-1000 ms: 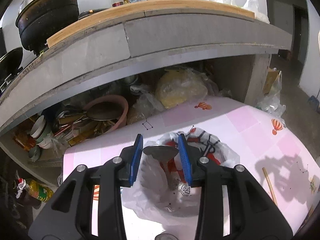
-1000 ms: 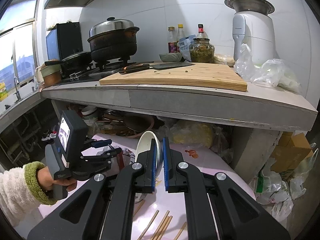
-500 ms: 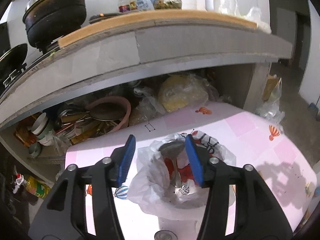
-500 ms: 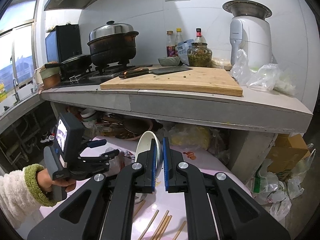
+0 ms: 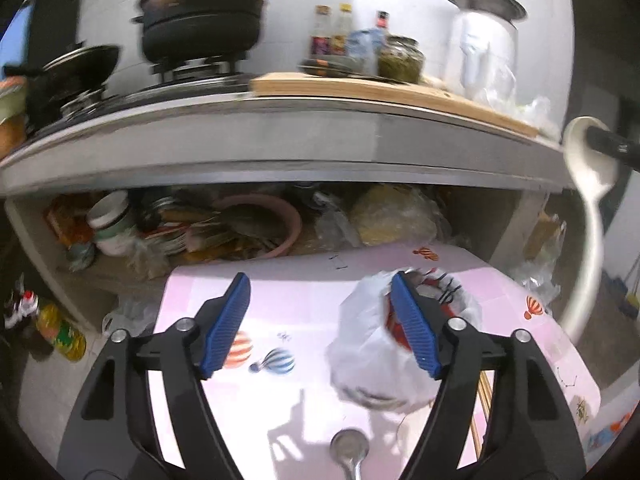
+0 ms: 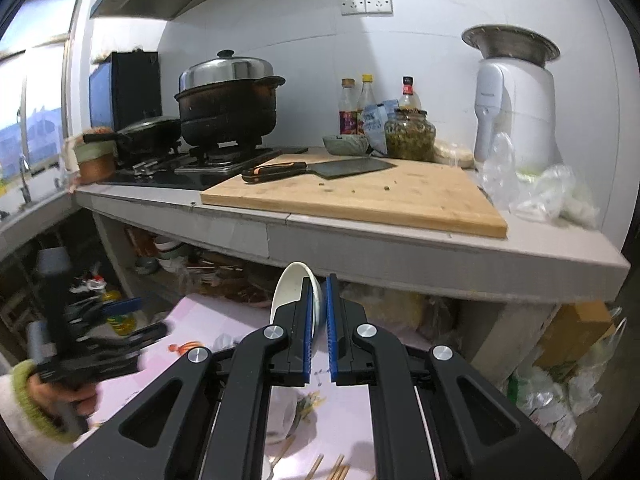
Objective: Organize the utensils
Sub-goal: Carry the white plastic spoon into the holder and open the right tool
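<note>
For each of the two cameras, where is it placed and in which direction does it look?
Left wrist: sits on the left gripper, looking down at the pink table and plastic bag; its jaws are opening, nothing between them.
Right wrist: sits on the right gripper, facing the counter; shut on a white ladle; a hand shows.
Shared: ladle, cutting board, black pot.

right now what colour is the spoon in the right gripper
White; the spoon shows best in the left wrist view.
</note>
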`<state>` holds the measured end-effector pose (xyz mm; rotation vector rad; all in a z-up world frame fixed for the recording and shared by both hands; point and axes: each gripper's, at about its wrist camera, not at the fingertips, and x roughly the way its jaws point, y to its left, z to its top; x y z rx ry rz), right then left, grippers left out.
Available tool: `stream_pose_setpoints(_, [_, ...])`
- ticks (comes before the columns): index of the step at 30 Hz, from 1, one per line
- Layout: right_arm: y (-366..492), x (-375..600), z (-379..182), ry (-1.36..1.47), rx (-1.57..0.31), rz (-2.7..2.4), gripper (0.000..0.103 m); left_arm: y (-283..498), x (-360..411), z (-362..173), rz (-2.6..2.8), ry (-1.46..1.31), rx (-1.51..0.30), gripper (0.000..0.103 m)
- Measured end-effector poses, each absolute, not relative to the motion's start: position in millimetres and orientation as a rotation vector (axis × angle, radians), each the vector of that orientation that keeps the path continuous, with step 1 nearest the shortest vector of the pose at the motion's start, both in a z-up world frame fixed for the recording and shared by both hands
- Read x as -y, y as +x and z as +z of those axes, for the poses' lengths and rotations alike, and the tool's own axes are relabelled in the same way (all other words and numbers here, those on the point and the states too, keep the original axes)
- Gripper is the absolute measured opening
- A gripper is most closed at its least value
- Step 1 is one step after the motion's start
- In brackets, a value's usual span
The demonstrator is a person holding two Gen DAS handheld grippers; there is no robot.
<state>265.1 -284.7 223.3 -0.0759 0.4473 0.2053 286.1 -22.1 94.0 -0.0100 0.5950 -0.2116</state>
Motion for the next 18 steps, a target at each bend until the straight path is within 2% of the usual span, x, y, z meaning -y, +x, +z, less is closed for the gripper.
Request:
stream_pose_setpoints(7, [299.2, 240.7, 198.9, -0.227, -0.44, 0.16, 0.007, 235.9, -44.3, 74.8, -0.13, -0.156, -0.605, 0.082])
stream_pose_setpoints(18, [315.1, 198.6, 144.8, -0.457, -0.431, 0.149, 0.007, 186.5, -87.3, 41.7, -0.047, -0.199, -0.637, 0.086])
